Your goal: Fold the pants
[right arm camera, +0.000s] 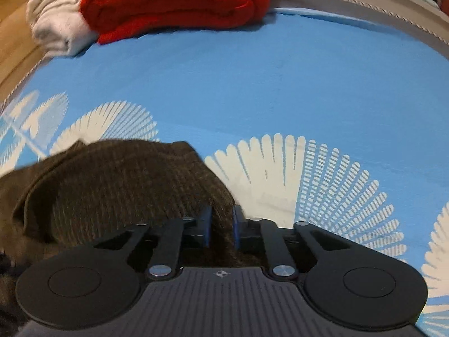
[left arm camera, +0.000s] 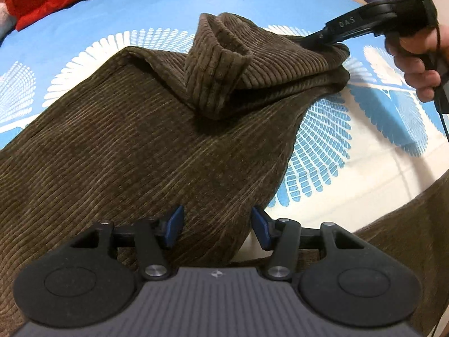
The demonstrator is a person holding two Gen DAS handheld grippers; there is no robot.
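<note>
Nearest in the left wrist view, the left gripper (left arm camera: 217, 226) is hovering with its blue-padded jaws standing roughly half open over the dark brown corduroy pants (left arm camera: 134, 146), and nothing is being pinched between them, though the edge of one pant leg is lying just below the gap. The pants are spreading across the blue bedsheet with white fan-shaped prints (left arm camera: 322, 151), with a cuffed leg end folded back into a rumpled heap farther along. At that heap the right gripper (left arm camera: 314, 40), held by a person's hand (left arm camera: 418, 64), is meeting the fabric; in the right wrist view its jaws are standing narrowly apart and are pressing a fold of the brown cloth between their pads. Farthest off, a folded red blanket (right arm camera: 174, 2) is lying beside a pile of white cloth (right arm camera: 56, 25).
</note>
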